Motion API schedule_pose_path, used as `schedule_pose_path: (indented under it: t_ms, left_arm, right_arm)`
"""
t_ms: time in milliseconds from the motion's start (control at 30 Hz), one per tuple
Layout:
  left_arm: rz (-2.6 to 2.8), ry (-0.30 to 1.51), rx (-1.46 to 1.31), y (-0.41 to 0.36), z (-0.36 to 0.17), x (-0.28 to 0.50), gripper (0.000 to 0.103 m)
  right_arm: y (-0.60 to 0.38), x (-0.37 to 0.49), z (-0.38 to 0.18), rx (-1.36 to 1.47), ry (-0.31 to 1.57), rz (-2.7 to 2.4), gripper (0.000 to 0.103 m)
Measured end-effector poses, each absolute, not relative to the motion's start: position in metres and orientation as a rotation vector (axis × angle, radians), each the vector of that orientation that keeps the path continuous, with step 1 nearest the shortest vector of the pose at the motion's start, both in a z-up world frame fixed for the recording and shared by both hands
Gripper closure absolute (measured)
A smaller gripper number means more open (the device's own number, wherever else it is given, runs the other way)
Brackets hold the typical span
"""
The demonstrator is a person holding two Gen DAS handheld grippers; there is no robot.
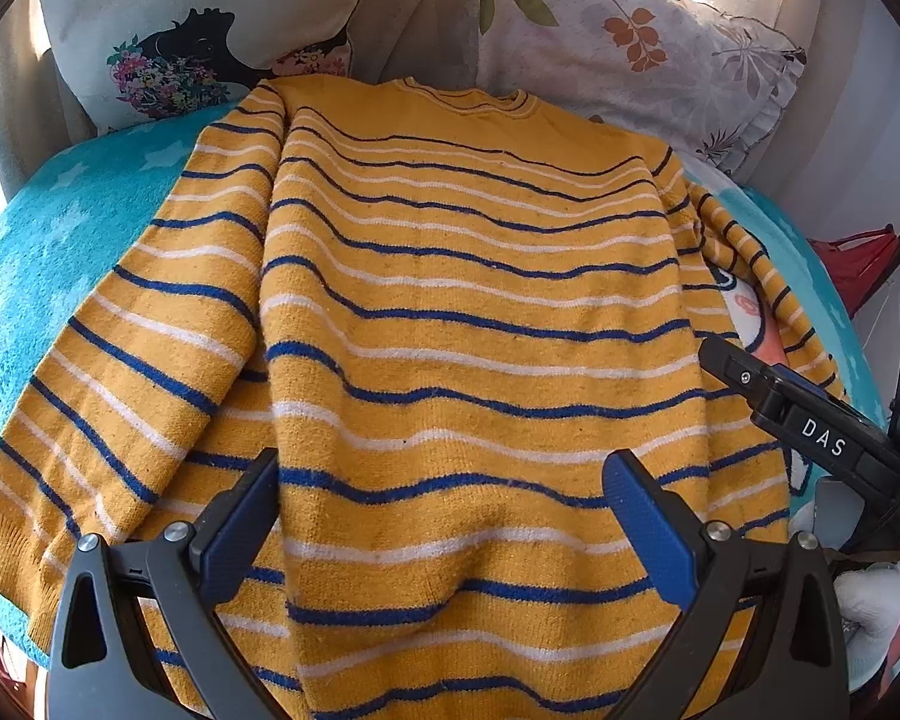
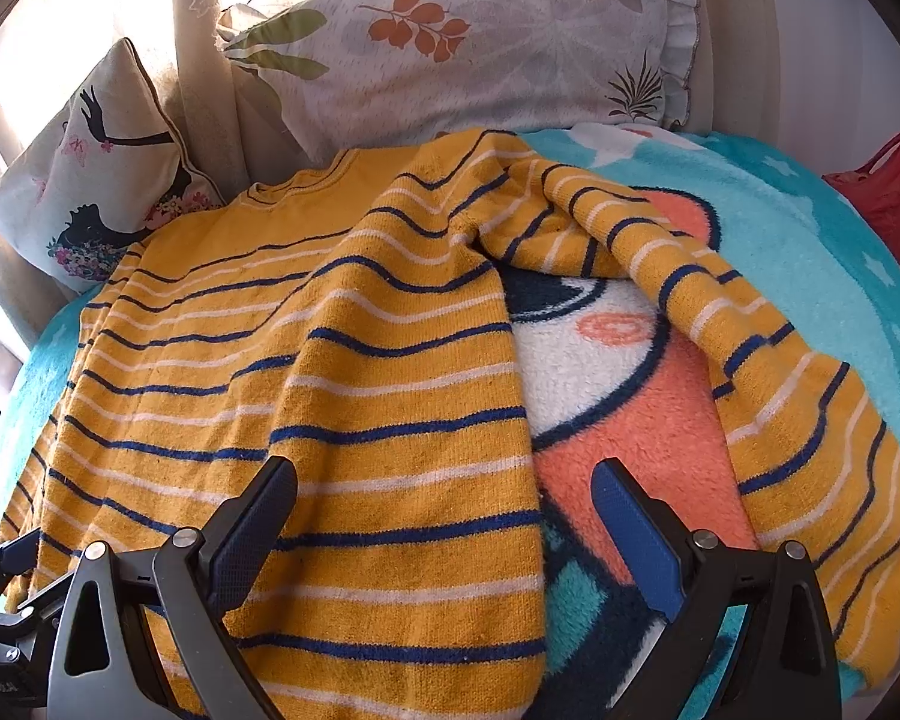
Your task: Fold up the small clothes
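A small yellow sweater (image 1: 462,312) with blue and white stripes lies flat on a turquoise blanket (image 1: 48,252), collar at the far end. Its left sleeve (image 1: 126,360) lies spread beside the body. Its right sleeve (image 2: 768,372) lies out over the blanket's cartoon print (image 2: 624,420). My left gripper (image 1: 444,516) is open over the sweater's lower body, holding nothing. My right gripper (image 2: 444,516) is open above the sweater's right side edge (image 2: 522,420), holding nothing. The right gripper also shows in the left wrist view (image 1: 810,420) at the right.
Two printed pillows (image 1: 198,30) (image 1: 618,42) lean against the back behind the collar. A red bag (image 2: 888,186) hangs at the far right. The blanket edge drops off at the left and right sides.
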State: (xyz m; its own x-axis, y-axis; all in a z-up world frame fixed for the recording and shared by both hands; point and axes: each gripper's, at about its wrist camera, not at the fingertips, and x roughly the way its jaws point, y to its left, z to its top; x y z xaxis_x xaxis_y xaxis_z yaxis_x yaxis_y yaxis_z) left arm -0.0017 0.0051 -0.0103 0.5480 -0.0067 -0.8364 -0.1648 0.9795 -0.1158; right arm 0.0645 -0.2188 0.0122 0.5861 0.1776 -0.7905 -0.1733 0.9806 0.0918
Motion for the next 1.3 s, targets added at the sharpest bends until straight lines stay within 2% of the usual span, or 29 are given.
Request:
schedule_pose_path:
  t_ms: [367,567,767,1000,1067,1100,1133,1300]
  left_arm:
    - [0.075,0.932,-0.184,0.016,0.007,-0.013,0.0]
    - [0.254,0.862,-0.234,0.096,0.024,-0.037,0.0]
    - [0.507,0.875,-0.305,0.185,0.01,-0.076,0.0]
    - [0.466,0.926,-0.354,0.204,-0.013,-0.096,0.001]
    - [0.403,0.904,-0.368,0.196,-0.01,-0.095,0.027]
    - [0.39,0.902,-0.382,0.196,-0.009,-0.094,0.074]
    - [0.365,0.918,-0.417,0.198,-0.01,-0.093,0.098]
    - [0.397,0.891,-0.6,0.25,-0.003,-0.097,0.099]
  right_arm:
    - [-0.219,0.063,0.012,0.026,0.911,0.21,0.002]
    - [-0.222,0.063,0.012,0.021,0.917,0.204,0.002]
    - [-0.219,0.064,0.007,0.022,0.93,0.203,0.002]
    - [-0.215,0.065,0.007,0.015,0.927,0.182,0.002]
    - [-0.214,0.065,0.007,0.01,0.926,0.169,0.002]
    - [-0.214,0.065,0.007,0.01,0.926,0.162,0.002]
    - [-0.214,0.065,0.007,0.01,0.927,0.153,0.002]
    - [-0.216,0.068,0.008,0.031,0.941,0.131,0.002]
